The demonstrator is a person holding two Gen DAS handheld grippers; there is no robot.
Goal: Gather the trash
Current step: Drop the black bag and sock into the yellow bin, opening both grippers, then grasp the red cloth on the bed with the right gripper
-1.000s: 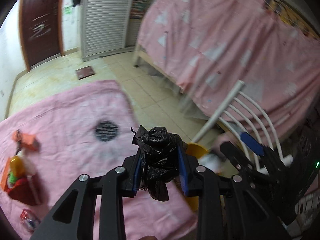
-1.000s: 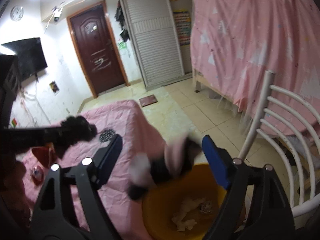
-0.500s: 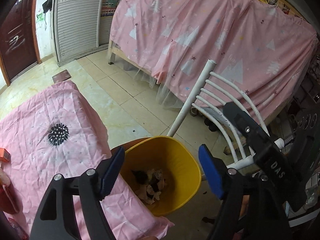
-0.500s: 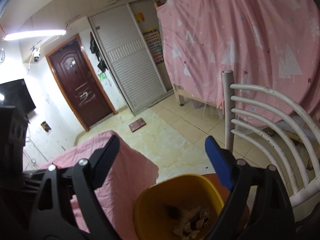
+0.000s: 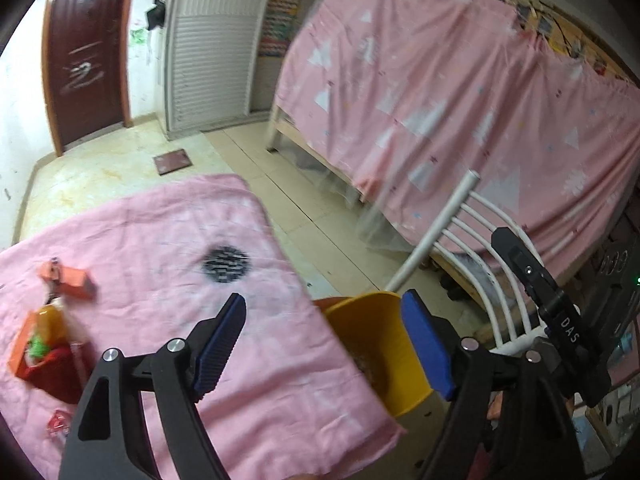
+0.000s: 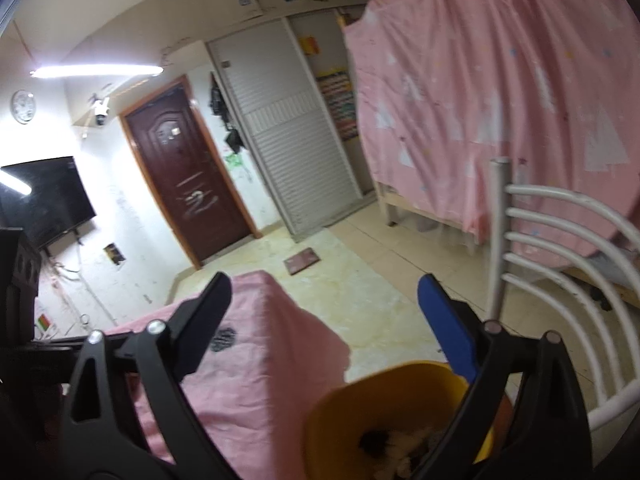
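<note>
My left gripper (image 5: 324, 344) is open and empty above the right edge of the pink-covered table (image 5: 168, 240). The yellow trash bin (image 5: 380, 344) stands on the floor just beyond that edge, between the left fingers. In the right wrist view the bin (image 6: 384, 408) sits low in front and holds dark and white trash (image 6: 392, 440). My right gripper (image 6: 324, 332) is open and empty above the bin. An orange carton (image 5: 70, 278), a red and orange package (image 5: 38, 348) and a small red wrapper (image 5: 58, 428) lie at the table's left.
A white metal chair (image 5: 472, 264) stands right of the bin, also in the right wrist view (image 6: 560, 264). A bed with a pink curtain (image 5: 460, 100) fills the right. A black hairbrush (image 5: 226, 262) lies on the table. A brown door (image 6: 184, 172) is at the back.
One second ago my left gripper held a black bag; it opened and the bag fell into the bin. The left gripper has since swung left, back over the table. The right gripper stays open.
</note>
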